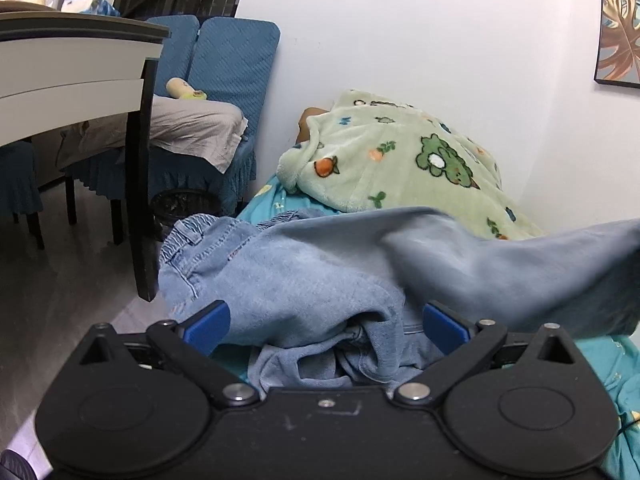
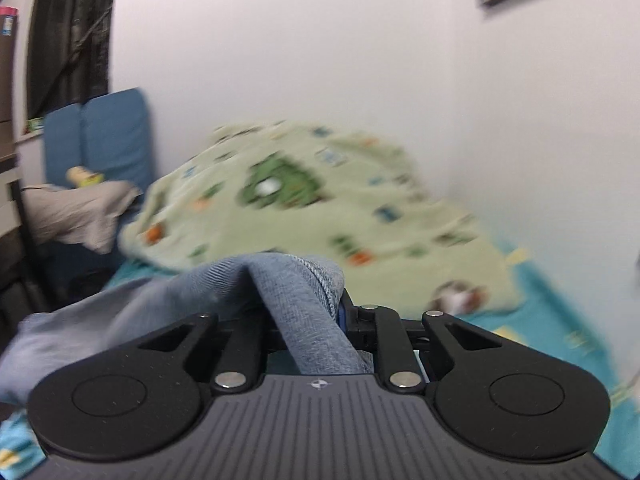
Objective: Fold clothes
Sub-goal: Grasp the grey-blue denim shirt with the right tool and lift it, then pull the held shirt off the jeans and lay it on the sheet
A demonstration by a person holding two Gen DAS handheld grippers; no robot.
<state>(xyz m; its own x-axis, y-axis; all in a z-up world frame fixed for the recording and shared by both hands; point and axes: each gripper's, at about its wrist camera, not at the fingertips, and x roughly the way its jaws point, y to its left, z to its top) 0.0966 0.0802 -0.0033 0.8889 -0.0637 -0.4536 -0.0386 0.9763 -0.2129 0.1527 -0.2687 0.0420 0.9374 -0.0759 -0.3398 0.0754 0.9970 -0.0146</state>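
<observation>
right claw [image 2: 316, 300] clamped on jeans [image 2: 312, 280], frame centre | left claw [image 1: 326, 320] wide apart, denim draped between | risk: thick fold slipping free

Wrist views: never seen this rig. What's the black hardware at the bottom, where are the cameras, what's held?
There is no robot here. A person carries a two-finger gripper in each hand, and each has a fisheye camera looking forward along its fingers. The black hardware at the bottom of each picture is that gripper's own body.

In the left wrist view, the left gripper stands open, its blue pads either side of bunched jeans without pressing them. In the right wrist view, the right gripper is shut on a fold of the same jeans; the blurred background suggests it is moving.

The jeans lie on a turquoise sheet. Behind them is a green cartoon blanket against the wall. On the left are blue chairs and a table.
</observation>
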